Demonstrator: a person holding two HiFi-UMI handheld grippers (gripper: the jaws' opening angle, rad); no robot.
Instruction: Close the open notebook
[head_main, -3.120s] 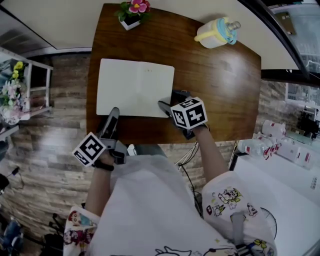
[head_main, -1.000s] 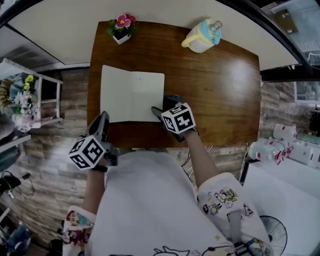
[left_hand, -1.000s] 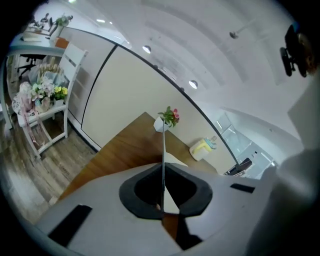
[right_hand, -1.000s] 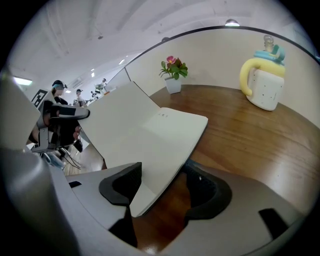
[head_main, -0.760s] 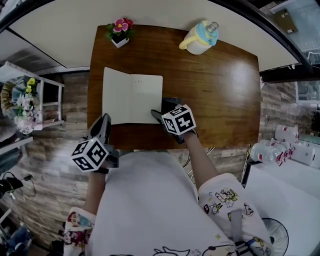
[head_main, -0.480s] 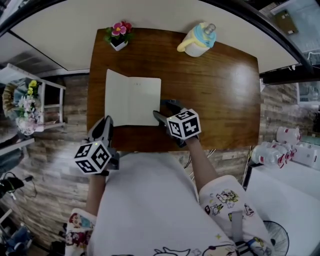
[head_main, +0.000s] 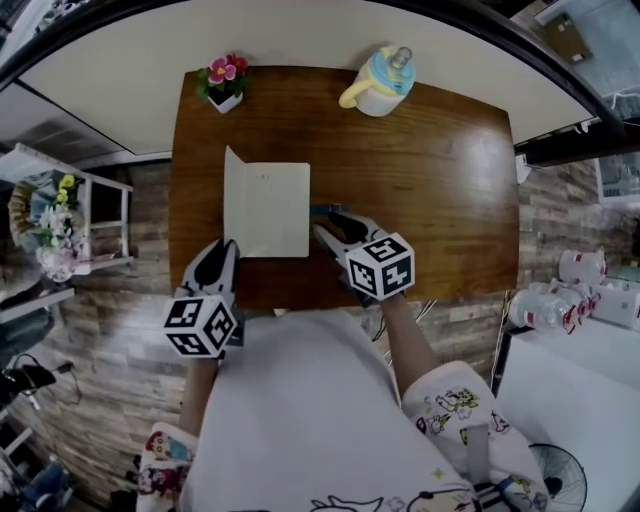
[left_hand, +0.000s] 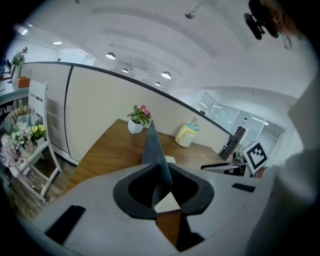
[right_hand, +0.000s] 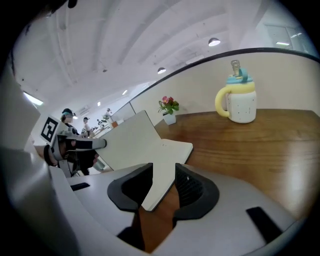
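Here, the left gripper (left_hand: 161, 192) has its jaws almost together, pinching the left half of the notebook (head_main: 270, 210) by its edge; they have just eased open a touch. The right gripper (right_hand: 162, 187) has its jaws part open, having just been closing, and the notebook's near right corner shows in the gap, ungripped. The notebook lies on the left of a brown table (head_main: 430, 200), right half flat, left half raised steeply. The fold-over looks about half done. Next, the raised half needs swinging right and down onto the flat half, with the right gripper moved clear.
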